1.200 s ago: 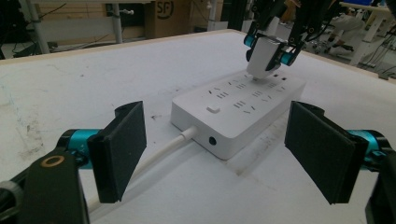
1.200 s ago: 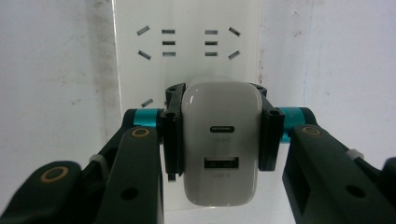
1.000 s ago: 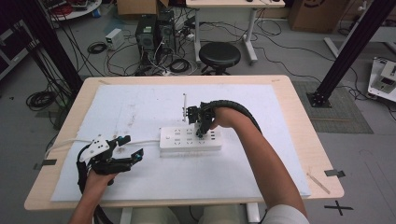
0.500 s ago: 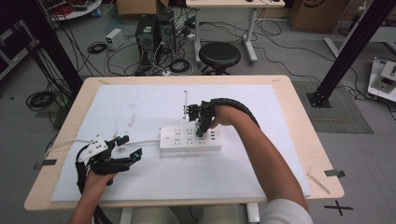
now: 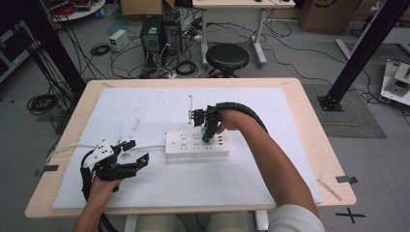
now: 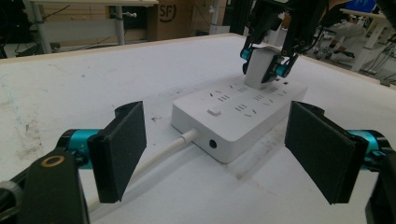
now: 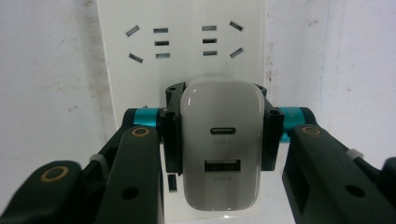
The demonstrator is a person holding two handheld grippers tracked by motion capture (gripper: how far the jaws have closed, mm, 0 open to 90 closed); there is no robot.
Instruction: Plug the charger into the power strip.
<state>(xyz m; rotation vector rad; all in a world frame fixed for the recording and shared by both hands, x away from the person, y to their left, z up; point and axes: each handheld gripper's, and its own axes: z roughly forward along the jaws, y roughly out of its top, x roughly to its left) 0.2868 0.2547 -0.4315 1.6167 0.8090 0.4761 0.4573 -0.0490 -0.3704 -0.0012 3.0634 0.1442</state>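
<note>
**Here, a charger gripped over the power strip**

Centrally on the surface, on its white sheet, lies a white power strip. Everything else is placed from it.

The right claw stands over the strip's end farthest from the cord, pointing down. Its jaws are clenched on a white charger, one pad on each side. The charger's end face shows an oval port above a rectangular one; the small print under them is too faint to read. In the left claw's view the charger stands upright at the strip's far end, its base at the strip's top face. Whether its prongs are seated in a socket cannot be told, since the body and jaws cover that spot.

The left claw rests just off the strip's cord end, released, its two black pads spread wide with nothing between them. The white cord leaves that end, beside a small round hole, and passes under the left claw toward the surface's edge.

A push button sits on the strip's top near the cord end. Beyond the surface, behind the strip, stand a black stool and a computer tower among tangled floor cables.
</note>
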